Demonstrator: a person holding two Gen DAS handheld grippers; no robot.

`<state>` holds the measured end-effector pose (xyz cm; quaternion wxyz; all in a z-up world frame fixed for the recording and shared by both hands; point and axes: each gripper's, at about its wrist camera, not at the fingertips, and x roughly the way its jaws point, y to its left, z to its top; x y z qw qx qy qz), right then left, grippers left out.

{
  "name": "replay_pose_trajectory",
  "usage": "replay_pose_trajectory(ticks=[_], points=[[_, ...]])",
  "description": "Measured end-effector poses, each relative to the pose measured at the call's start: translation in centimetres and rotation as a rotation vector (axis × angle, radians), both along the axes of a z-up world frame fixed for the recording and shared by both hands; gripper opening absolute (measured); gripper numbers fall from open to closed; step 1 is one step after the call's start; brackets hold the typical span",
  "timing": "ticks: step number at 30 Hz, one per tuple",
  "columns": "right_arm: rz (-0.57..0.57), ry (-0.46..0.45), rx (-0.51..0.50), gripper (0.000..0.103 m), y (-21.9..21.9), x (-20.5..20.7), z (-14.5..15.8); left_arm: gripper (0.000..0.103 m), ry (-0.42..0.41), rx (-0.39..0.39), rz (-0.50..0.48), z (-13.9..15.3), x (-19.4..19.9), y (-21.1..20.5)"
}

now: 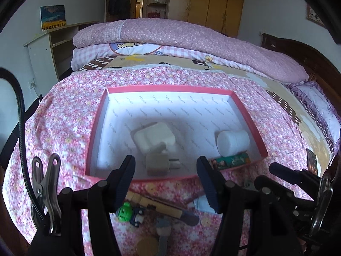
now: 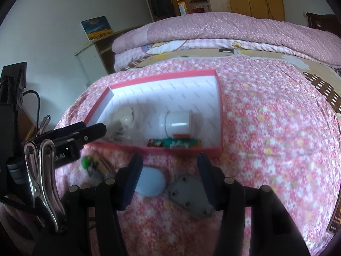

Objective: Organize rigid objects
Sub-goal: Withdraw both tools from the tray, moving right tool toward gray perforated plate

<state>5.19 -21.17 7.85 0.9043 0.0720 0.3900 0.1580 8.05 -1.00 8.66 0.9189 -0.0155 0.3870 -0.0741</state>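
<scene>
A shallow pink box [image 1: 97, 115] with a white inside lies on the flowered bedspread. In it are a white power adapter [image 1: 154, 138], a grey plug [image 1: 158, 164], a white jar [image 1: 233, 141] on its side and a green tube [image 1: 232, 161]. My left gripper [image 1: 166, 181] is open and empty over the box's near edge. My right gripper [image 2: 168, 181] is open and empty above a white oval piece [image 2: 151, 182] and a grey metal plate [image 2: 190, 196] on the bedspread. The box [image 2: 219, 115] and jar [image 2: 178, 123] show in the right wrist view too.
In front of the box lie a green toy [image 1: 124, 212], a wooden-handled tool [image 1: 168, 210] and a small dark toy car [image 1: 137, 218]. Folded pink quilts [image 1: 181, 40] are stacked behind the box. A white shelf unit [image 1: 44, 51] stands at the left wall.
</scene>
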Motion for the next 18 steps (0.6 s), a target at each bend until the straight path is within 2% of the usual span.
replay_pose_trajectory(ticks=[18], points=[[-0.027, 0.045, -0.001, 0.055, -3.0, -2.8, -1.7, 0.063, 0.055, -0.002, 0.046, -1.9, -2.5, 1.5]])
